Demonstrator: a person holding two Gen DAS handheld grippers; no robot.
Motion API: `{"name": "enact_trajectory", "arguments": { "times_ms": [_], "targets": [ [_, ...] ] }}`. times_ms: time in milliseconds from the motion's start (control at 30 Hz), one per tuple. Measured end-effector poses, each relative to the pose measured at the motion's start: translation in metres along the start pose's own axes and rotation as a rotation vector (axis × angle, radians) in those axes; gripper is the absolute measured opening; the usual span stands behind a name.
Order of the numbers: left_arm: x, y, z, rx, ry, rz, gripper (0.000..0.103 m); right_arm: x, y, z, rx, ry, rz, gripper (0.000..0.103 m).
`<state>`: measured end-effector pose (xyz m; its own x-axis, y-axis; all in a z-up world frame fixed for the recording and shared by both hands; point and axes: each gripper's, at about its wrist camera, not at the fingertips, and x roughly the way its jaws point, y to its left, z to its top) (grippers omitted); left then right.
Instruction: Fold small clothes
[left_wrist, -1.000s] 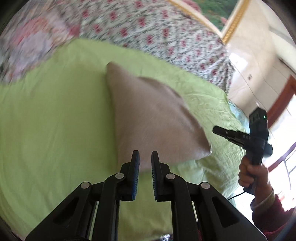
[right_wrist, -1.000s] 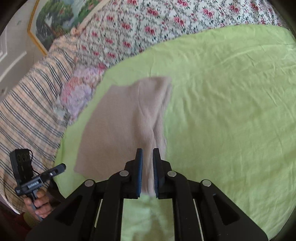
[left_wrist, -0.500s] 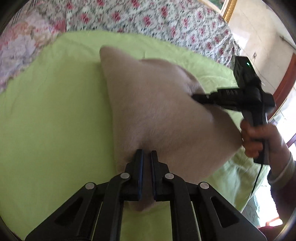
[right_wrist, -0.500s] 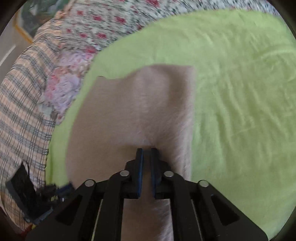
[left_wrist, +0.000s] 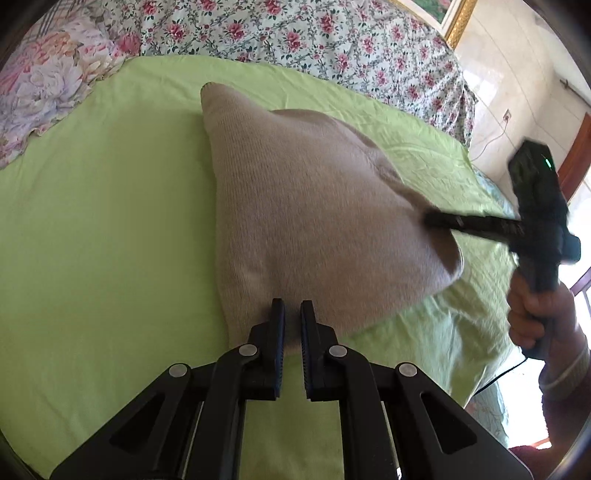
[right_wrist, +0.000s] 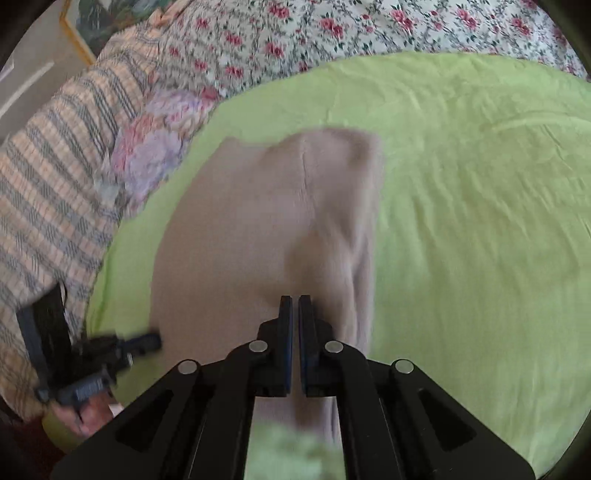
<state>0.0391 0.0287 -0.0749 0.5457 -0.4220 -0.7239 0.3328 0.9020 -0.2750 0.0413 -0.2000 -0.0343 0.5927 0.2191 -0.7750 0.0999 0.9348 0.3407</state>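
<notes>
A beige knitted garment (left_wrist: 314, 206) lies on the light green sheet (left_wrist: 92, 221), lifted at its near edge. My left gripper (left_wrist: 292, 308) is shut on the garment's near edge. My right gripper (right_wrist: 294, 302) is shut on another edge of the garment (right_wrist: 266, 229) and holds it raised. The right gripper also shows in the left wrist view (left_wrist: 428, 220), pinching the garment's right side. The left gripper shows blurred in the right wrist view (right_wrist: 153, 341) at the garment's left edge.
A floral quilt (left_wrist: 295, 33) runs along the far side of the bed. A flowered pillow (left_wrist: 40, 85) lies at the far left, and a striped blanket (right_wrist: 44, 192) beside it. A framed picture (left_wrist: 447, 14) hangs on the wall.
Both grippers closed on the garment's edges and lifted them. The garment now spans between the two grippers, and the right gripper has moved in over it.
</notes>
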Motion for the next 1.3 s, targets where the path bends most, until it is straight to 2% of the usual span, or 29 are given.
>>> {"name": "enact_trajectory", "arguments": {
  "times_ms": [100,133,200,300,367,433,500,600,633,667,733,800,867,1000,1100,1133,1167,1200,1233,1300],
  "targets": [
    [0.001,0.001,-0.003,-0.011,0.008,-0.003,0.008,0.002,-0.014,-0.021,0.013,0.040,-0.061,0.004],
    [0.001,0.001,-0.002,-0.017,0.011,-0.005,0.008,0.001,-0.019,-0.022,0.042,0.038,-0.036,0.004],
    [-0.003,0.000,0.002,-0.023,0.012,-0.008,0.009,-0.004,-0.026,-0.015,0.089,0.011,0.003,0.004],
    [-0.017,0.000,0.011,-0.018,-0.023,0.005,0.014,-0.011,-0.035,0.008,0.112,-0.057,0.001,0.005],
    [-0.023,0.005,0.018,-0.035,-0.048,-0.001,0.017,-0.007,-0.043,0.026,0.140,-0.089,0.009,0.012],
    [-0.018,0.008,0.018,-0.046,-0.035,0.019,0.018,0.003,-0.054,0.046,0.194,-0.107,0.043,0.036],
    [-0.010,0.011,0.015,-0.051,-0.007,0.033,0.017,0.014,-0.059,0.062,0.234,-0.119,0.067,0.041],
    [-0.005,0.009,0.011,-0.050,0.002,0.036,0.017,0.042,-0.058,0.081,0.240,-0.066,0.090,0.039],
    [-0.004,0.009,0.011,-0.048,0.004,0.040,0.017,0.050,-0.056,0.085,0.222,-0.044,0.051,0.014],
    [-0.003,0.009,0.012,-0.048,0.004,0.040,0.017,0.052,-0.054,0.087,0.203,-0.047,0.020,0.009],
    [-0.001,0.010,0.012,-0.051,0.007,0.030,0.017,0.058,-0.054,0.088,0.195,-0.042,-0.032,0.009],
    [0.003,0.010,0.012,-0.049,0.015,0.034,0.017,0.061,-0.057,0.085,0.216,-0.025,-0.033,0.009],
    [0.004,0.009,0.014,-0.051,0.016,0.036,0.017,0.047,-0.054,0.080,0.218,-0.059,-0.050,0.015],
    [0.002,0.008,0.014,-0.050,0.014,0.032,0.017,-0.002,-0.025,0.054,0.148,-0.146,0.020,0.015],
    [0.002,0.008,0.012,-0.052,0.011,0.030,0.017,-0.013,0.004,0.021,0.046,-0.088,0.031,0.015],
    [0.003,0.006,0.012,-0.049,0.010,0.033,0.017,-0.008,0.008,0.009,0.017,-0.052,0.000,0.015],
    [0.003,0.005,0.012,-0.045,0.010,0.037,0.017,0.002,0.008,-0.002,-0.006,-0.006,-0.077,0.015],
    [0.004,0.005,0.011,-0.040,0.011,0.043,0.017,0.011,0.003,-0.009,-0.011,0.025,-0.136,0.015],
    [0.005,0.003,0.011,-0.036,0.016,0.048,0.017,0.020,-0.005,-0.016,-0.001,0.035,-0.155,0.013],
    [0.005,-0.001,0.010,-0.030,0.024,0.060,0.017,0.018,-0.018,-0.020,0.066,0.002,-0.117,0.012]
  ]
}}
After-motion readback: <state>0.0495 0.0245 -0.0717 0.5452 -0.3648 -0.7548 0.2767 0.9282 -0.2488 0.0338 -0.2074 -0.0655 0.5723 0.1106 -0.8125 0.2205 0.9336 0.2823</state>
